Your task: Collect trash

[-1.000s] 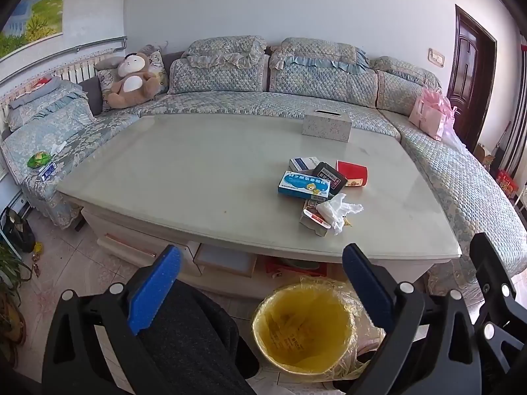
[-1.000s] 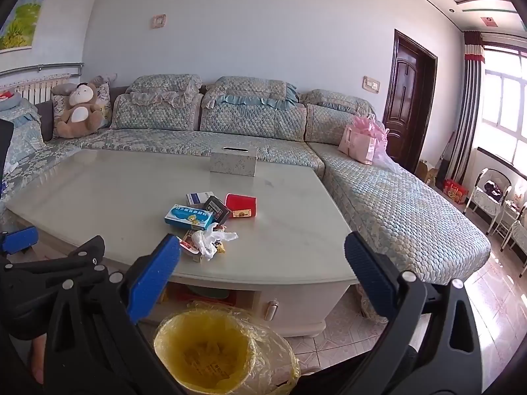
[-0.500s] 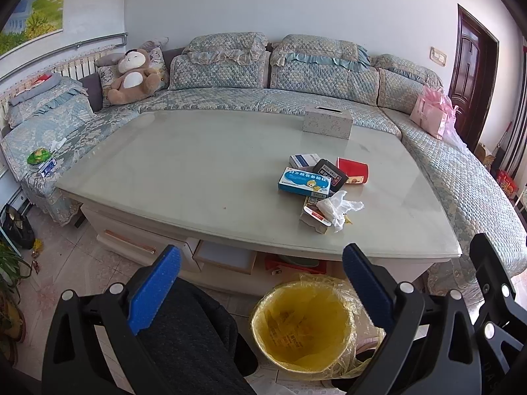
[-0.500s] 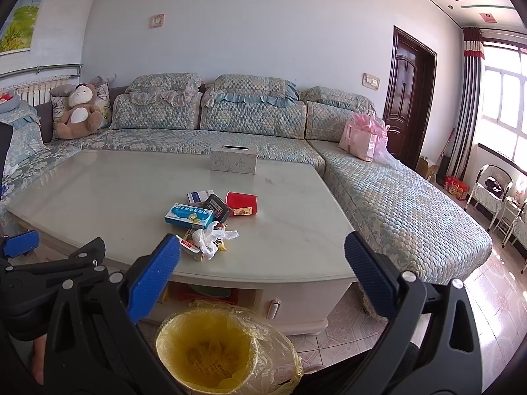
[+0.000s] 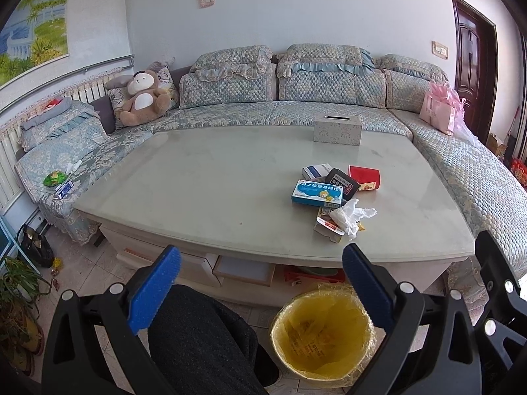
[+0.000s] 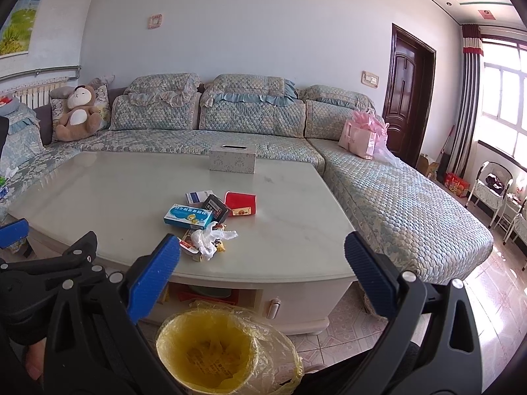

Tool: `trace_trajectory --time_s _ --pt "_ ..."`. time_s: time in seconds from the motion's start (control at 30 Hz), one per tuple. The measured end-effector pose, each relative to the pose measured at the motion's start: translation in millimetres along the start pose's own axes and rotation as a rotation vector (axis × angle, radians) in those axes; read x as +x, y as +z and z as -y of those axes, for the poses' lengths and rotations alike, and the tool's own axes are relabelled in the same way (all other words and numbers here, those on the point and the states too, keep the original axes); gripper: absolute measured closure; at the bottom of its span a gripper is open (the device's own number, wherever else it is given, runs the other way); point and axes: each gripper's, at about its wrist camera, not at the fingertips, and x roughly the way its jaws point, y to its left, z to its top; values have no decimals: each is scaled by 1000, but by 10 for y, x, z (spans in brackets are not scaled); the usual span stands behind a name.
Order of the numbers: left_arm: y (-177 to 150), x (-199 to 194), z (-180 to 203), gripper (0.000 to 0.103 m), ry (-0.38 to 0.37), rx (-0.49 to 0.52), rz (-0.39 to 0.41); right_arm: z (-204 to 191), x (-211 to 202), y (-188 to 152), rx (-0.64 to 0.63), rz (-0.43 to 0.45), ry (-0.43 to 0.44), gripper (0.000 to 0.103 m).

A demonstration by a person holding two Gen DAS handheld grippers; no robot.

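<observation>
Indoors, a quilted sofa (image 5: 296, 115) wrapped three sides of a pale table (image 5: 214, 191), its right run cut off by the lens edge. Most of the tabletop lay bare, with wide open room on the left and near the front edge. A tissue box (image 5: 337, 129) stood alone toward the back.

Right of centre, the trash sat in one tight cluster, well in from every edge but nearest the front one. A blue carton (image 5: 317, 193) lay flat, its long axis running left to right. Behind it lay a dark packet (image 5: 341, 180), tilted on a diagonal, a white-and-blue box (image 5: 315, 170) and a red box (image 5: 364, 177). A crumpled tissue (image 5: 350, 215) covered part of a flattened wrapper (image 5: 327, 225), whose print was too small to read.

On the floor below the front edge stood a bin (image 5: 324, 332) with a yellow liner, its mouth facing up; in the right wrist view what lay inside was hard to make out.

Both tools hung short of the table with nothing between their blue pads. The left gripper (image 5: 262, 289) stood spread wide above a dark-clothed knee (image 5: 197, 335). The right gripper (image 6: 262, 275) was likewise spread wide, the bin just below it.
</observation>
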Motion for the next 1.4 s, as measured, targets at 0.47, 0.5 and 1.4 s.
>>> trace_trajectory --time_s 0.47,0.5,1.4 --pt "26 26 15 7 -50 -11 -28 34 13 21 10 -7 1 5" --pt "31 32 12 7 -53 -13 -31 37 21 14 10 -8 3 5" --pt "-16 95 -15 7 -76 -29 -49 30 49 12 4 -19 1 5"
